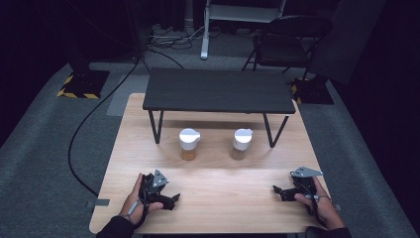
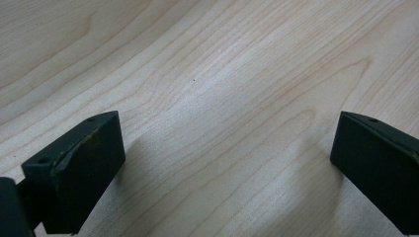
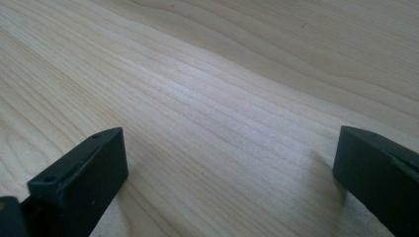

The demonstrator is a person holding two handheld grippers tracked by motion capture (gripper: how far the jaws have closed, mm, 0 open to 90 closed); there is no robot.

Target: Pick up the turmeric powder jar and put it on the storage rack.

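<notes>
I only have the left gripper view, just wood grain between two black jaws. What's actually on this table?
Observer: Two small jars with white lids, the left jar and the right jar, stand side by side toward the far half of the wooden table.
Operator: Anything above them?
Observer: A low black shelf on thin legs stands just behind them; its front edge overhangs near the lids.
Operator: Where's my other hand?
Observer: The right hand-held gripper rests near the table's right front edge, jaws apart, nothing between them.
Operator: And mine?
Observer: The left hand-held gripper lies near the left front edge, open and pointing toward the middle, well short of the jars.
</notes>
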